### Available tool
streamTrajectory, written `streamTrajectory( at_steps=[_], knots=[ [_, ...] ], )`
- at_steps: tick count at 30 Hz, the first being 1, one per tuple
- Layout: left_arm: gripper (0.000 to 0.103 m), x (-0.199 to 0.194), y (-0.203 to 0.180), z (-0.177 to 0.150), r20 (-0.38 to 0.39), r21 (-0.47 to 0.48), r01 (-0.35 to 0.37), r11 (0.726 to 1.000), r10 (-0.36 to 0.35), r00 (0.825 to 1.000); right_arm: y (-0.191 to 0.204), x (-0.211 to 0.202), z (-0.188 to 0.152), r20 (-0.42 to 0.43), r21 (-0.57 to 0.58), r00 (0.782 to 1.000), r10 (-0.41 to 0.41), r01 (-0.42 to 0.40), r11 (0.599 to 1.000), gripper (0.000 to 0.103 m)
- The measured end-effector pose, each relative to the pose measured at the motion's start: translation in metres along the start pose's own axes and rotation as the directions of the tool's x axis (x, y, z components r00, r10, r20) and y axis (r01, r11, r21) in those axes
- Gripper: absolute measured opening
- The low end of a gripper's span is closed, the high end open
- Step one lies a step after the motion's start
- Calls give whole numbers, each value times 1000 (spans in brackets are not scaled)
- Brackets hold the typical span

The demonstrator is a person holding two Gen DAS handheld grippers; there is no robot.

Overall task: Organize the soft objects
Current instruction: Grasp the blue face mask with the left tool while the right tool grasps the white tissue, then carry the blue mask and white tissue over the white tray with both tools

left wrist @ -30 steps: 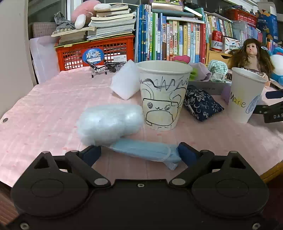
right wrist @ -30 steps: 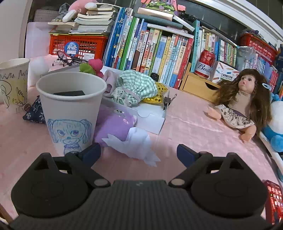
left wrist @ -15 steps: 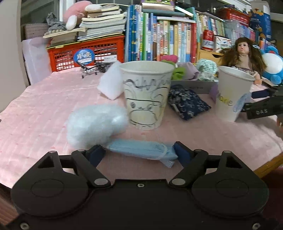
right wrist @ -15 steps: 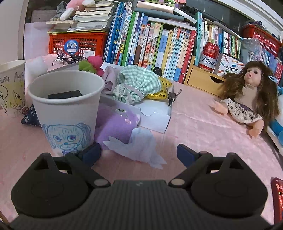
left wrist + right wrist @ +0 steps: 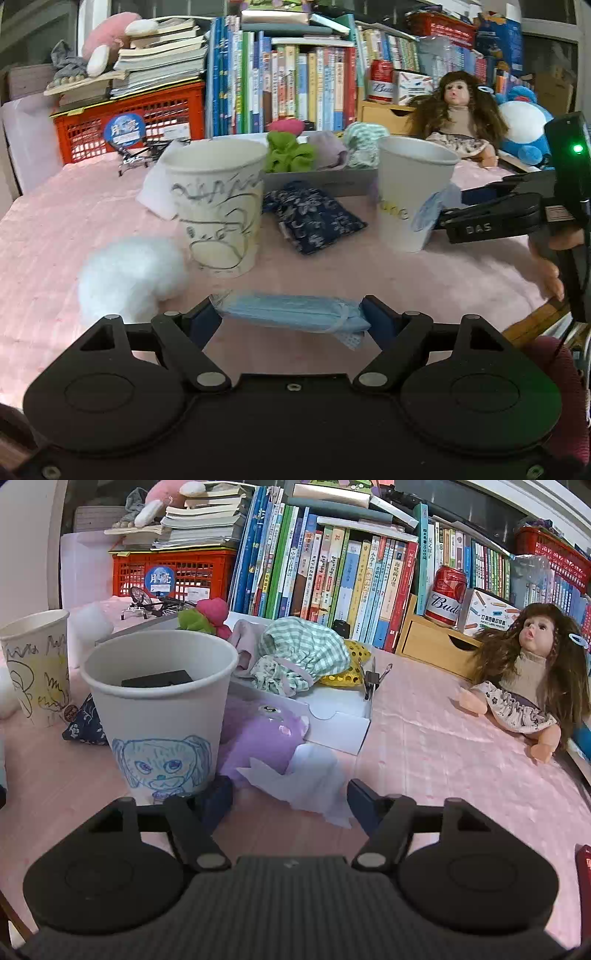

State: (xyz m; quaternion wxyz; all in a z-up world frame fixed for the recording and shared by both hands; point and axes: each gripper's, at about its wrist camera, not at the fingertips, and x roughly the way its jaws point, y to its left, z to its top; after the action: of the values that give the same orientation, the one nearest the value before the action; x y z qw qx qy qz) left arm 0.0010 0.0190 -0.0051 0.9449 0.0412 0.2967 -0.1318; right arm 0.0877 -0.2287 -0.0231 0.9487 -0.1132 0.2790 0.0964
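Left wrist view: left gripper [image 5: 290, 320] jaws grip a folded pale-blue pleated face mask [image 5: 291, 316] endwise above the pink quilted tablecloth [image 5: 44, 229]; judged light, limp, best pinched mid-fold; right gripper [image 5: 290, 800] jaws wide, empty.

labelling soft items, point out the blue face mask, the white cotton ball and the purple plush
blue face mask [image 5: 291, 311], left wrist view, middle of folded pleats
white cotton ball [image 5: 129, 273], left wrist view, centre of fluff
purple plush [image 5: 258, 734], right wrist view, upper body
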Motion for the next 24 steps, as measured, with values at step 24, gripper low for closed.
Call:
streamTrajectory(
  at_steps=[24],
  knots=[
    [79,-27,-17,68,136,40,111,993,-115,984,-16,-23,13,47,78,998,-48,44,996,44]
  ],
)
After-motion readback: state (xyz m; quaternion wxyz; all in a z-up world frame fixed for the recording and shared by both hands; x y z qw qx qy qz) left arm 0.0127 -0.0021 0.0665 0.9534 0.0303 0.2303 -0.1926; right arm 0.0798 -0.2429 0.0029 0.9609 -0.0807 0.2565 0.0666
